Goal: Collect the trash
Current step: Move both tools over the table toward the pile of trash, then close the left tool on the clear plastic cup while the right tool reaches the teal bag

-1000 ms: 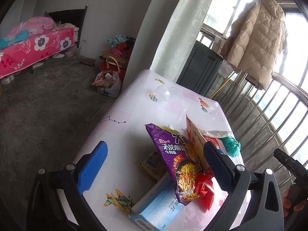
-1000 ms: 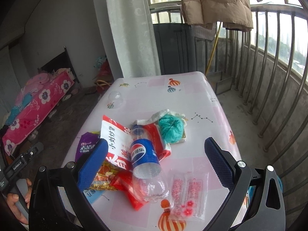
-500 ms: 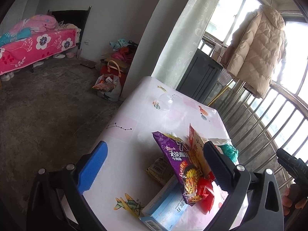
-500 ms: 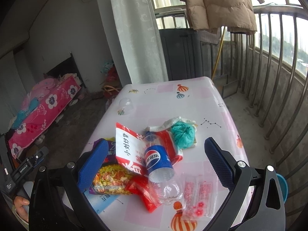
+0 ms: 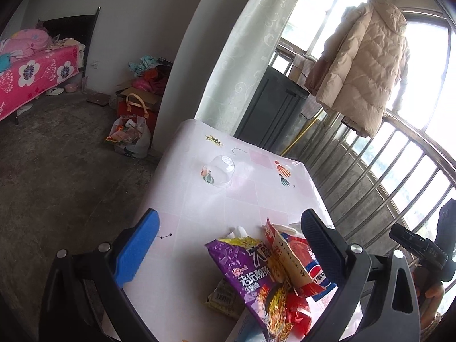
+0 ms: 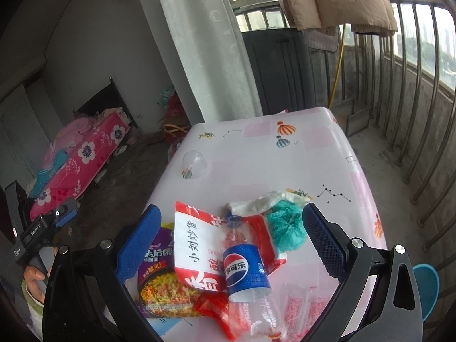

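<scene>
A pile of trash lies on the near end of the pink table (image 6: 285, 165): a Pepsi bottle (image 6: 245, 268), a red and white snack bag (image 6: 196, 245), a purple noodle packet (image 6: 159, 285), a teal plastic bag (image 6: 285, 225) and white tissue (image 6: 265, 202). My right gripper (image 6: 230, 236) is open and empty, hovering above the pile. My left gripper (image 5: 228, 248) is open and empty, above the table's left side, with the purple packet (image 5: 250, 273) and the snack bag (image 5: 287, 253) near its right finger. A clear plastic cup (image 5: 219, 170) lies farther up the table.
A white bag of rubbish (image 5: 129, 136) and a red bag (image 5: 136, 108) sit on the floor left of the table. A bed (image 5: 31, 77) stands by the far wall. A dark cabinet (image 6: 279, 65), a hanging coat (image 5: 359, 65) and balcony railings (image 6: 421, 99) lie beyond.
Both grippers have pulled back and tilted upward, so the trash pile sits lower in each view. Both stayed open and empty.
</scene>
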